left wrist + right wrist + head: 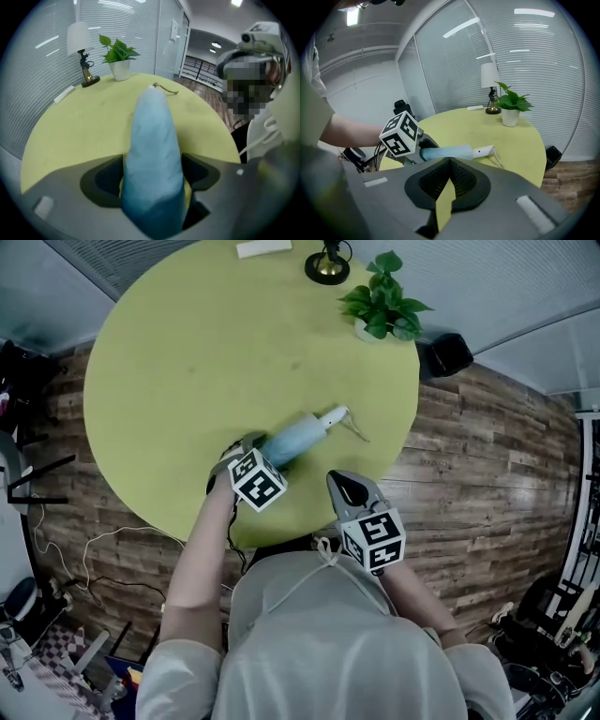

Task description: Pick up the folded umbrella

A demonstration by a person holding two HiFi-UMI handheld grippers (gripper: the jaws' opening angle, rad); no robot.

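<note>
The folded umbrella (295,437), pale blue with a white handle (335,415), lies on the round yellow-green table (187,352) near its front edge. My left gripper (251,444) points steeply down over its near end. In the left gripper view the umbrella (152,154) runs between the wide-spread jaws, with a strip of table showing beside it, so my left gripper (152,180) is open around it. My right gripper (349,486) hovers at the table's front edge, right of the umbrella (450,151). Its jaws meet at the tips, so my right gripper (449,161) is shut and empty.
At the far side of the table stand a potted plant (382,301) and a small lamp (327,263), with a flat white item (263,247) beside them. A black bin (446,354) sits on the wood floor at the right. Cables lie on the floor at the left.
</note>
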